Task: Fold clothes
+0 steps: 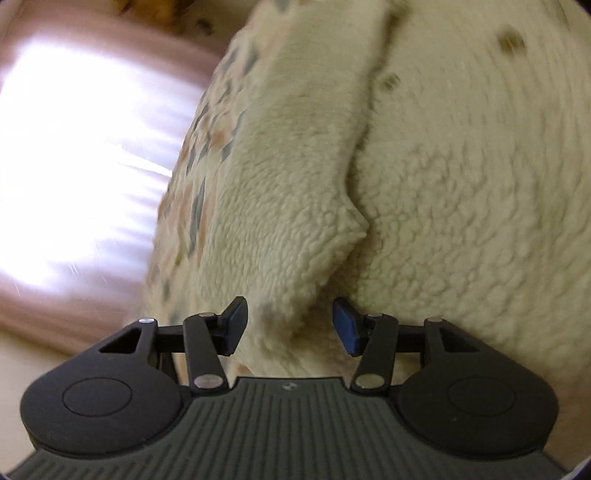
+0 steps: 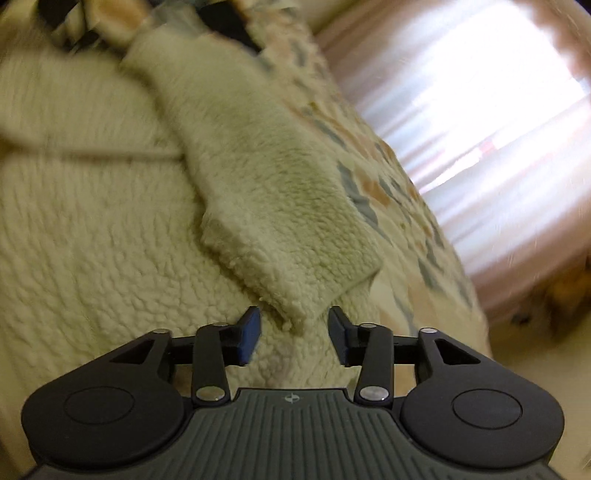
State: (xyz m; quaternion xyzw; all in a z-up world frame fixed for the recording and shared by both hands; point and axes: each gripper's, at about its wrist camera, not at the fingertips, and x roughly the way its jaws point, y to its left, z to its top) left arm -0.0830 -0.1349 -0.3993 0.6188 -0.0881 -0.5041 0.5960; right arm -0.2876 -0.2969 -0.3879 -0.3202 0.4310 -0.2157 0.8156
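A cream fleece garment [image 1: 461,192] lies spread on a patterned bedspread [image 1: 199,173]. In the left wrist view one sleeve [image 1: 288,206] runs toward me, its cuff end between my fingers. My left gripper [image 1: 290,325] is open around that cuff, not closed on it. In the right wrist view the garment body [image 2: 92,229] fills the left side and the other sleeve [image 2: 280,221] lies across it toward me. My right gripper [image 2: 294,338] is open, its blue pads either side of the cuff tip.
The bedspread edge [image 2: 399,206] drops off to the right in the right wrist view and to the left in the left wrist view. Bright pink curtains [image 2: 480,122] hang beyond the bed. Dark patterned items [image 2: 74,22] lie at the far end.
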